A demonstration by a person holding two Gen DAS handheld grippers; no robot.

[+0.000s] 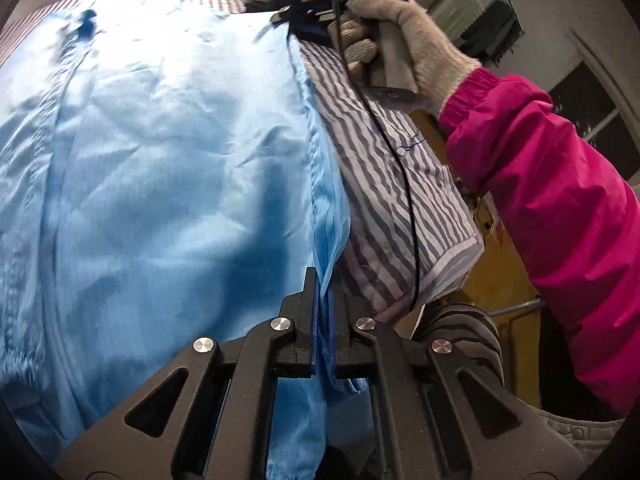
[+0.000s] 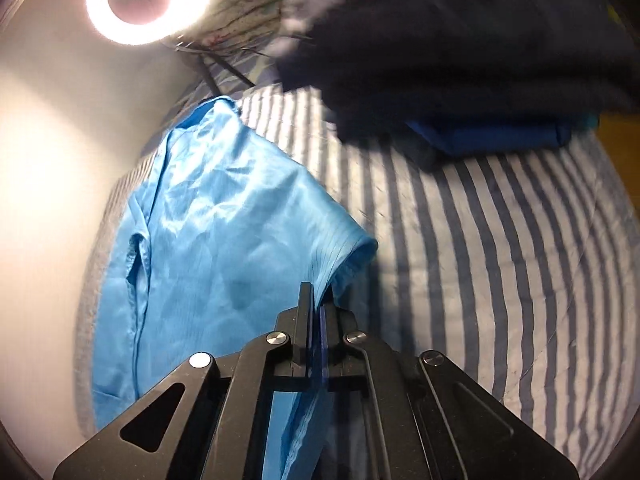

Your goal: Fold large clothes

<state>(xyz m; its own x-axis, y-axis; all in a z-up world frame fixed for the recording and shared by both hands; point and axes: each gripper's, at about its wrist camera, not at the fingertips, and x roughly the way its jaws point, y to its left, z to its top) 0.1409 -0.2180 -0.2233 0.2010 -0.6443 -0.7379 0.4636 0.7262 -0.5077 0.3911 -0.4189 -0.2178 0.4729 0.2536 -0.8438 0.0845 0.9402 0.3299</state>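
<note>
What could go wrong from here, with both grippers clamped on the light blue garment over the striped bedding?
1. Both the left gripper and the right gripper pinch only a thin edge of the light blue garment; the slick fabric may slip out.
2. The black cable trails across the striped bedding near the garment's edge and could snag it.
3. The dark clothes pile lies close; the garment might drag against it.
</note>
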